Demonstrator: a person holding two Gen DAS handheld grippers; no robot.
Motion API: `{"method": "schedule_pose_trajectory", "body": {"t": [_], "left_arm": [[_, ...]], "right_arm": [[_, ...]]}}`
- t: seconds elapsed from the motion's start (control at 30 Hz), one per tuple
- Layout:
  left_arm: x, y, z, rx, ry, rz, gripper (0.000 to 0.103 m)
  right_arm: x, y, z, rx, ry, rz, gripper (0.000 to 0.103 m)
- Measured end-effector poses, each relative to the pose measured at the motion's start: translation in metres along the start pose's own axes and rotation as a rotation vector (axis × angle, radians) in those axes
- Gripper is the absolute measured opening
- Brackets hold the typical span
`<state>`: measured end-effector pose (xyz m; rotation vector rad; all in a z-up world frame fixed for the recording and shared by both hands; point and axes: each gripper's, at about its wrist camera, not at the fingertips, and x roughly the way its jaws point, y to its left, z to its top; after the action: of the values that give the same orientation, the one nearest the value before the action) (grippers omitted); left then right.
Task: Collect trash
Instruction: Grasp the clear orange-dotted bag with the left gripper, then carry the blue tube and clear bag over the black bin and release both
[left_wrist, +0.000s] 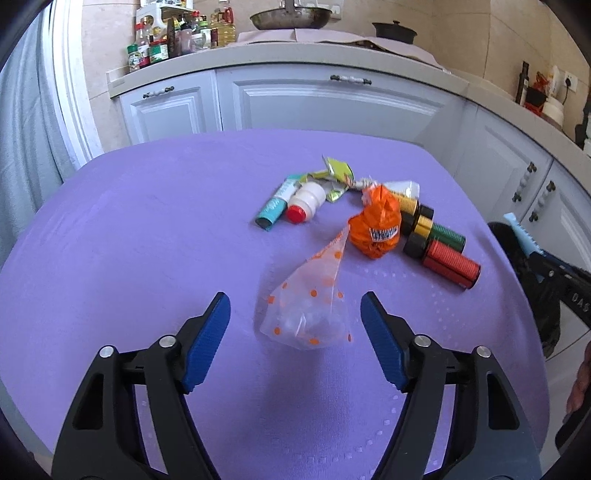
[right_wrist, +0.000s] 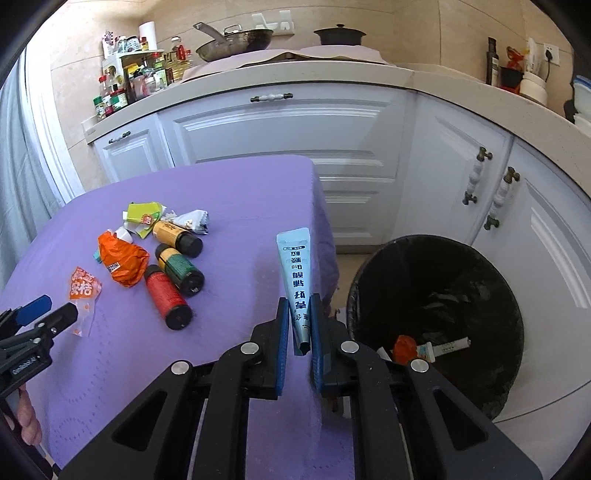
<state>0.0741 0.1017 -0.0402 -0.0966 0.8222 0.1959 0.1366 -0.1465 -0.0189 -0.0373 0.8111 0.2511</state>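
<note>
My right gripper (right_wrist: 299, 306) is shut on a light blue toothpaste tube (right_wrist: 295, 266), which sticks up between the pads over the table's right edge, beside the black trash bin (right_wrist: 476, 266). A clear bag with orange dots (left_wrist: 314, 302) lies on the purple table (left_wrist: 147, 221), between the blue pads of my open left gripper (left_wrist: 295, 306); the pads stand apart from it. Beyond lie an orange wrapper (left_wrist: 376, 225), a white bottle with a red cap (left_wrist: 306, 203), a teal tube (left_wrist: 275, 205), green-yellow wrappers (left_wrist: 336, 173) and three small bottles (left_wrist: 439, 240). The left gripper (right_wrist: 48, 310) also shows in the right wrist view.
The bin stands on the floor right of the table and holds an orange scrap (right_wrist: 404, 347) and a white tube (right_wrist: 447, 345). White cabinets (right_wrist: 280, 133) and a counter with jars, a pan (right_wrist: 236, 42) and a pot stand behind. A hand (right_wrist: 27, 417) shows at the lower left.
</note>
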Motion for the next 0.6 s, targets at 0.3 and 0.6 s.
{"method": "schedule_pose_trajectory", "body": {"t": [0.3, 0.6], "left_arm": [[0.014, -0.005, -0.009, 0.026, 0.046, -0.042, 0.034], [0.002, -0.019, -0.005, 0.058, 0.014, -0.077, 0.007]], "right_arm": [[-0.004, -0.007, -0.004, 0.017, -0.006, -0.002, 0.012], [-0.012, -0.015, -0.005, 0.037, -0.031, -0.013, 0.012]]}}
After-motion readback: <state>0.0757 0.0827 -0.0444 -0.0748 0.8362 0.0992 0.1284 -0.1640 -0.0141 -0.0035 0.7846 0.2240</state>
